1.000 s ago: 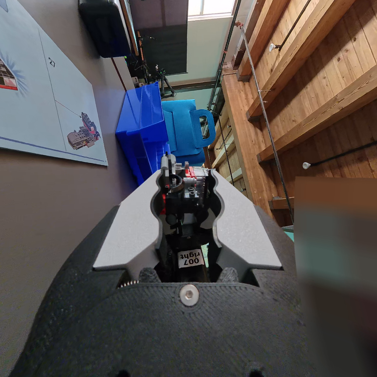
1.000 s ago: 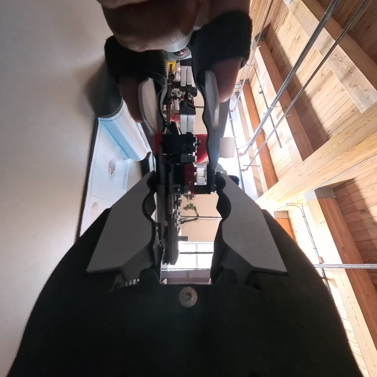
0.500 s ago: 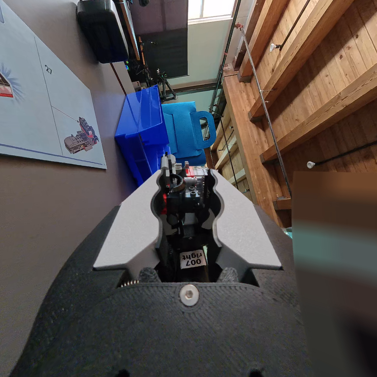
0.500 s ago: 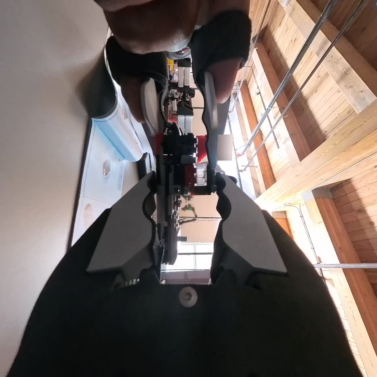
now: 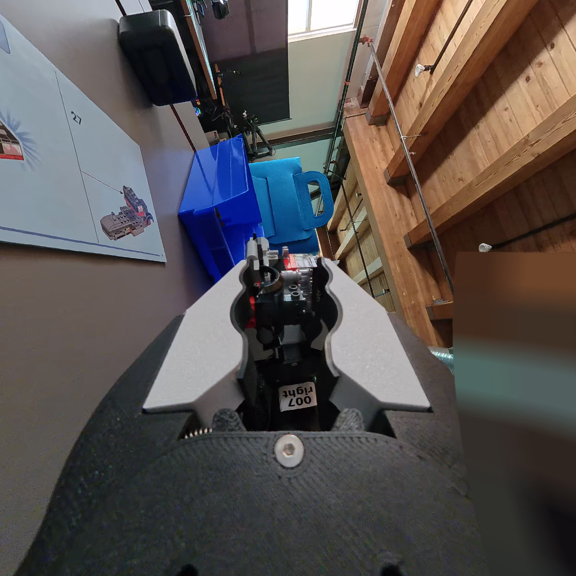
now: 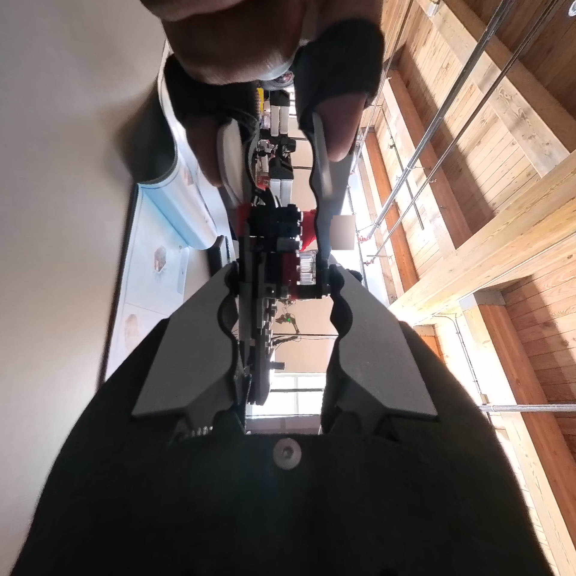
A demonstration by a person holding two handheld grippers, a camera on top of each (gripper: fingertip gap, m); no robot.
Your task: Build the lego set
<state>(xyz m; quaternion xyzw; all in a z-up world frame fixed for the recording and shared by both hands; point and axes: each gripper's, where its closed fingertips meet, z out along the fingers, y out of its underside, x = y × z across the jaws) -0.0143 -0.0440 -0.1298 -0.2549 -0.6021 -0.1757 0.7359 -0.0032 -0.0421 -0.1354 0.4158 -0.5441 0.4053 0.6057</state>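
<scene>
A small lego model (image 5: 280, 290) of black, grey, red and clear bricks is held in the air, gripped from opposite ends by both grippers. My left gripper (image 5: 283, 268) is shut on it, its grey fingers (image 5: 205, 336) on either side. In the right wrist view, my right gripper (image 6: 282, 271) is shut on the near end of the model (image 6: 274, 224). The left gripper (image 6: 280, 212) clamps the far end, with a person's hand (image 6: 237, 40) behind it. The right gripper's black body (image 5: 296, 374) shows between the left fingers. Both views are turned sideways.
The brown table (image 5: 78, 327) fills the left side. On it lie a printed instruction sheet (image 5: 62, 174), a blue bin (image 5: 218, 202), a blue felt bag (image 5: 286, 193) and a black case (image 5: 156, 59). The instructions also show in the right wrist view (image 6: 156, 265). Wooden beams (image 5: 467, 124) are at right. The tips of both grippers are at nearly the same place. The black case (image 5: 156, 59) is about equally far from each gripper, around 30 centimetres.
Both views have shifted slightly as the two grippers move together with the model. Both grips on it are unchanged.
</scene>
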